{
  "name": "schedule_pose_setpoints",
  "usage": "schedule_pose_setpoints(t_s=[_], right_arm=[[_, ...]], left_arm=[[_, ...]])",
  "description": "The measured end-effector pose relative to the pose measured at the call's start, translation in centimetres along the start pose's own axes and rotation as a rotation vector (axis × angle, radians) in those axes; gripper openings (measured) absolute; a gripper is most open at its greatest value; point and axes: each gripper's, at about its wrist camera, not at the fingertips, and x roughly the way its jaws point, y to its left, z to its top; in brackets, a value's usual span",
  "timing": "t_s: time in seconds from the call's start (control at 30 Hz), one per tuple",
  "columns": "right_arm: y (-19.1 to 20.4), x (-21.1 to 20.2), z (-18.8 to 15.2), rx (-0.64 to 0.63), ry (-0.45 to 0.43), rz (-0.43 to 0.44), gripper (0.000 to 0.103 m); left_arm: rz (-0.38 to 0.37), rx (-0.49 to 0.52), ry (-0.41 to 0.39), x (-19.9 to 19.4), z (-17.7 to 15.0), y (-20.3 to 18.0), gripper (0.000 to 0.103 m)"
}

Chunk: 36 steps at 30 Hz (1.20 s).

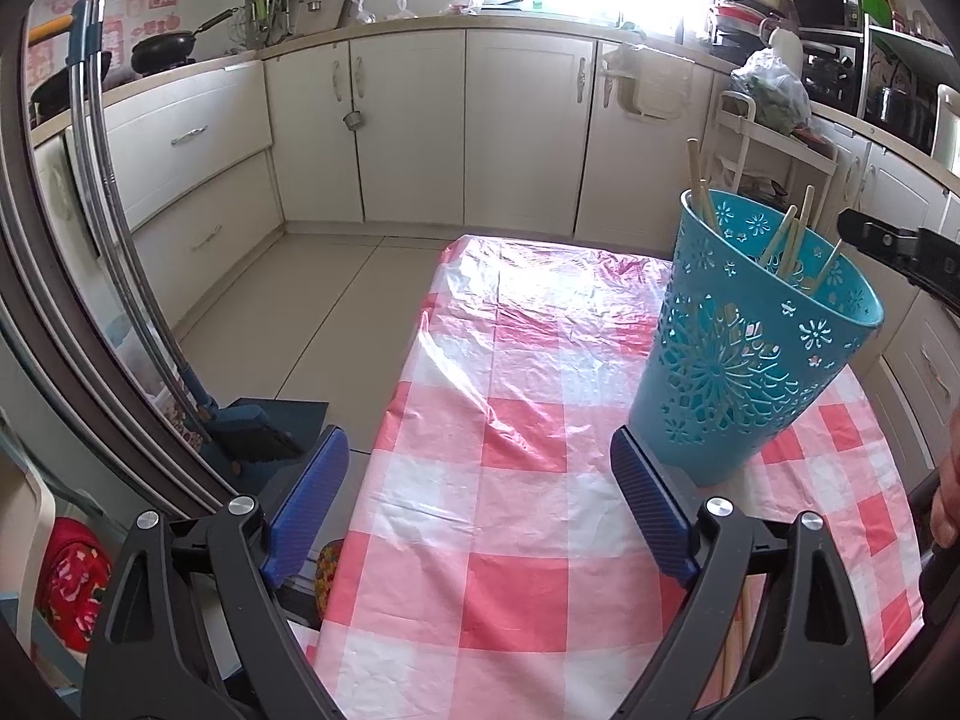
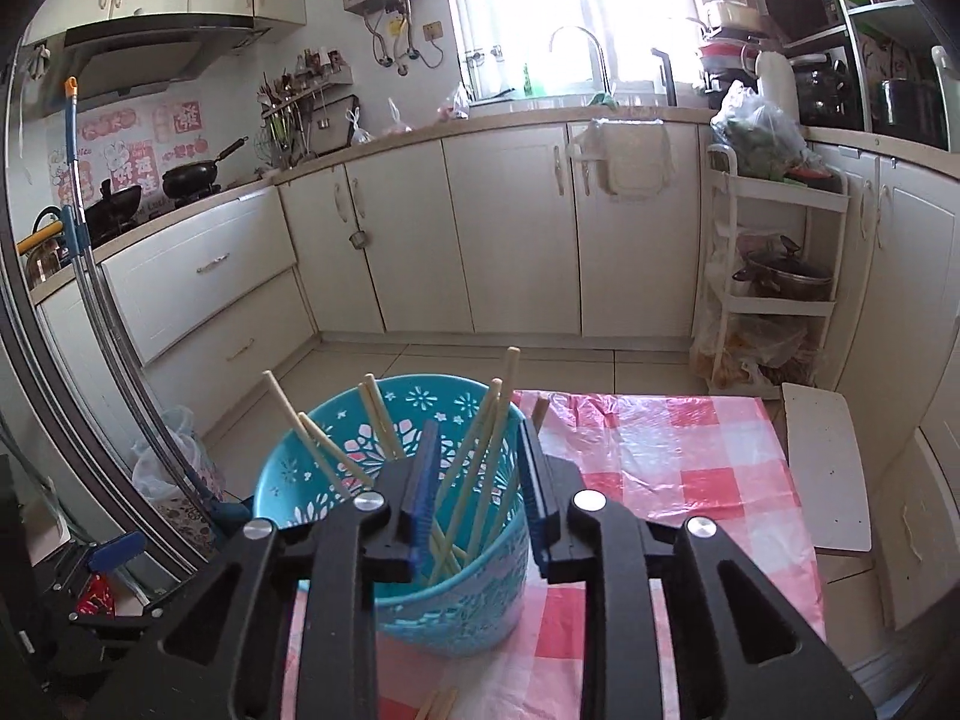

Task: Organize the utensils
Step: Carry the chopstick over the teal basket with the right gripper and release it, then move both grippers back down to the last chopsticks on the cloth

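The turquoise basket (image 2: 420,516) of wooden chopsticks (image 2: 474,462) stands on the checked tablecloth (image 1: 510,480) (more chopsticks lie beside its base), the right gripper (image 2: 480,480) hovering above it, jaws parted and empty, while the left gripper (image 1: 480,498) gapes wide nearby.

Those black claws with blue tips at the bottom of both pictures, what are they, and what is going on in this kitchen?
They are two hand-held grippers; a person carries one in each hand, and a wide-angle camera on each looks forward along its two fingers. One picture comes from the left gripper, whose blue pads stand wide apart over the pink checked tablecloth with nothing between them. The other comes from the right gripper, poised over a blue cut-out basket standing on that cloth. Wooden chopsticks lean inside the basket. The right pads are slightly apart, and some chopsticks show in the gap, but none looks pinched. A few more chopsticks lie on the cloth near the bottom edge.
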Motion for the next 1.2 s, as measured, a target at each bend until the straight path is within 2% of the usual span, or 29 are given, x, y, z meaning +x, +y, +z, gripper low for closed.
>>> schedule_pose_setpoints(t_s=[0.1, 0.17, 0.37, 0.47, 0.83, 1.2], right_arm=[[0.0, -2.6, -1.7, -0.001, -0.030, -0.017, 0.030], [-0.4, -3.6, -3.5, 0.016, -0.011, -0.029, 0.031], [-1.5, -2.9, -10.5, 0.073, 0.184, -0.060, 0.031], [-1.7, -2.3, -12.6, 0.094, 0.246, -0.069, 0.031], [-1.2, -1.3, -15.0, 0.071, 0.317, -0.060, 0.031], [0.2, -0.5, -15.8, 0.044, 0.352, -0.013, 0.031]], left_arm=[[0.000, 0.000, 0.000, 0.0, 0.0, 0.0, 0.086], [0.000, -0.001, 0.001, 0.0, 0.0, 0.0, 0.086], [0.004, 0.003, 0.005, 0.1, -0.2, 0.0, 0.087], [0.010, 0.004, 0.010, 0.2, -0.3, 0.0, 0.088], [0.013, 0.006, 0.024, 0.4, -0.4, 0.1, 0.089], [-0.006, -0.048, 0.072, 1.1, -0.5, 1.1, 0.089]])
